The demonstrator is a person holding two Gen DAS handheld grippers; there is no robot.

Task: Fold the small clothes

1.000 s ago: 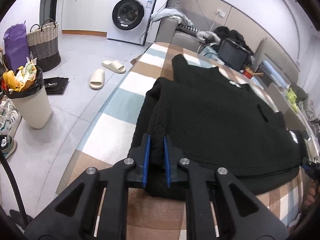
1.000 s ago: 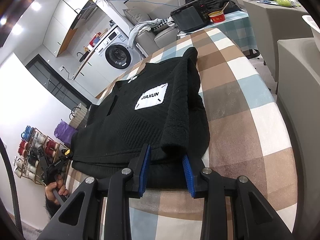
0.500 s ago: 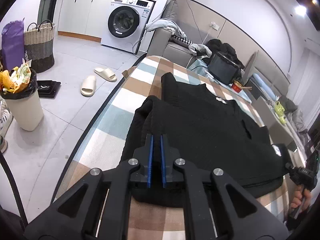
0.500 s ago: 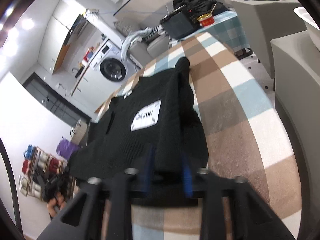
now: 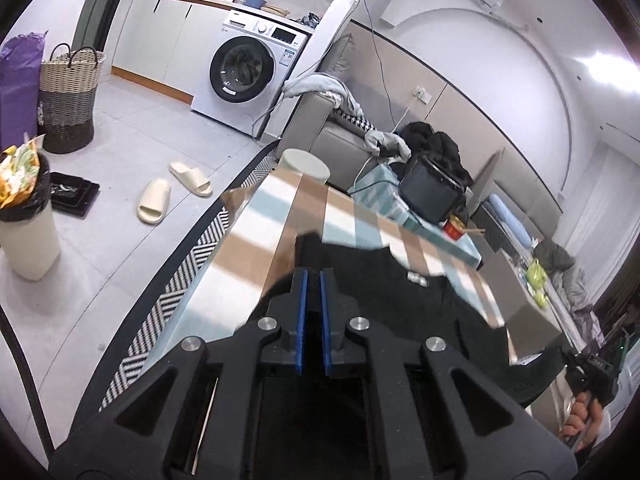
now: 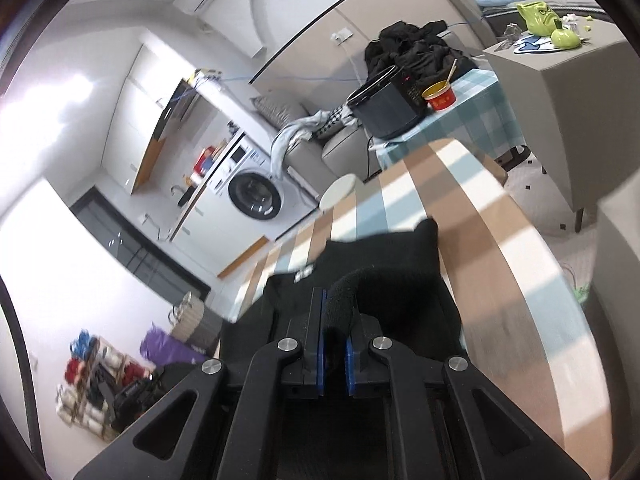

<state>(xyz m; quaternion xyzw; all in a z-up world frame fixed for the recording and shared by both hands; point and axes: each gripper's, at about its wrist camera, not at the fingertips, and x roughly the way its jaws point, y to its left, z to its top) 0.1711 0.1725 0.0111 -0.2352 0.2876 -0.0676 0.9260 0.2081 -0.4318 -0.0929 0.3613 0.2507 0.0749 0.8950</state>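
Table point(image 5: 256, 240), checked cloth: carries the work; the far half lies bare in both views.
Sweater point(image 5: 400, 280), black, on the near half of the table: its near edge is raised off the cloth at two corners. Judged mid-fold, bottom half about to go over toward the collar; laying down, smoothing and any further folds remain.
Right gripper point(image 6: 333, 320): jaws nearly closed, pinching a bunched roll of sweater hem.
Left gripper point(image 5: 313, 308): jaws narrow, only a slit between the pads; fabric lies just behind them, grip likely but not plainly visible.
Surroundings: washer point(image 5: 244, 68), sofa point(image 5: 336, 136), black appliance point(image 5: 432, 192) and red cup point(image 5: 454, 228) on a side table beyond; slippers point(image 5: 172, 192), bin point(image 5: 24, 236), basket point(image 5: 68, 96) on the floor.
Obstructions: none on the fold path.
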